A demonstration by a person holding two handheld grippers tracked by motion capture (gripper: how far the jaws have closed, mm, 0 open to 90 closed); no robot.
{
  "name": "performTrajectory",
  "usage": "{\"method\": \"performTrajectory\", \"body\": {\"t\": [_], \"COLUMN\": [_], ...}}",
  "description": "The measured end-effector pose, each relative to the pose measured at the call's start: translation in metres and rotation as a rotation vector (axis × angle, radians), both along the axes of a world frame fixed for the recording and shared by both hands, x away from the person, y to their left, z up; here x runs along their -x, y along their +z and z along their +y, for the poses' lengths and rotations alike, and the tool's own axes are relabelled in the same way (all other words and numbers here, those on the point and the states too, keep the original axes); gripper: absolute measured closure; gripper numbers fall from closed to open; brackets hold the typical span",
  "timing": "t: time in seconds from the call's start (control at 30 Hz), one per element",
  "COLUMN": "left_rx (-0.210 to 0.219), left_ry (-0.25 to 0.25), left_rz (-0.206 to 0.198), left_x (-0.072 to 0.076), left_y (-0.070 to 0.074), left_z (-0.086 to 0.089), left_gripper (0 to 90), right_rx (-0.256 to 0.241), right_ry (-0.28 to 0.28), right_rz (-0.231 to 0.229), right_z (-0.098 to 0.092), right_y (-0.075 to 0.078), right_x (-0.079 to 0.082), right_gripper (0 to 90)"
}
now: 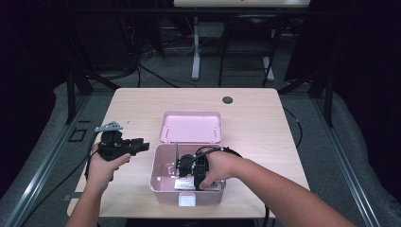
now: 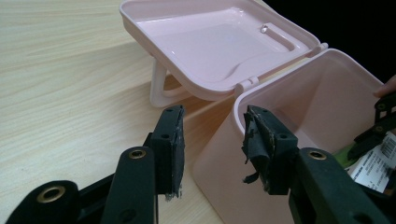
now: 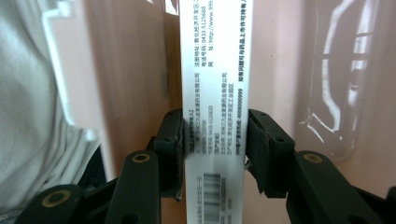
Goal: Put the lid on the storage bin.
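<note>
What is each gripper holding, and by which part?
The right gripper clamps a white printed box across its narrow sides, near the barcode end. The left gripper holds nothing.

Carton (image 3: 215,93) ends cut off top & bottom; small print blurred, box (image 1: 163,182) hides rest.

Pink storage box (image 2: 299,107) is looking like smooth moulded plastic, its open lid (image 2: 210,42) throwing a soft gloss. Table (image 1: 255,118) is showing pale wood-grain laminate, matt. Printed carton (image 3: 215,93) is reading as white card, slightly sheeny. Left gripper (image 2: 212,144) jaws are showing matt black plastic with brass-coloured rivets; their rubber pads (image 2: 257,140) are looking frayed and rough.
</note>
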State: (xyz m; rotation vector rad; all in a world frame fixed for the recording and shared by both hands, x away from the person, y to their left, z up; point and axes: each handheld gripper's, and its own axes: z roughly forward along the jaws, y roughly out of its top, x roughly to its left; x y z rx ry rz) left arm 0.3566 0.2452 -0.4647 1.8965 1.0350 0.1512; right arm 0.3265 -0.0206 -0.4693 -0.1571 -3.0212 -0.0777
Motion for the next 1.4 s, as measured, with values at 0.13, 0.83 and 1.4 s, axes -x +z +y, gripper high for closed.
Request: {"method": "performTrajectory", "body": {"t": [0.13,0.83,1.4], "left_rx": [-0.001,-0.011,-0.003], "left_ry": [0.000,-0.005,-0.015], "left_rz": [0.002,0.001,-0.007], "left_x": [0.000,0.003,0.002], "left_y": [0.000,0.000,0.004], "left_z": [-0.001,-0.003,-0.004], "left_gripper": [57.5,57.5,57.6], "right_rx": [-0.021,-0.087,-0.173], "right_ry": [-0.016,-0.055,-0.195], "right_rz": [-0.014,-0.084,-0.158], "right_z": [-0.003,-0.018,-0.050], "right_y": [0.012,0.056,0.077], "right_x": [0.001,0.009,-0.010], "right_gripper": [58.7,58.7,56.6]}}
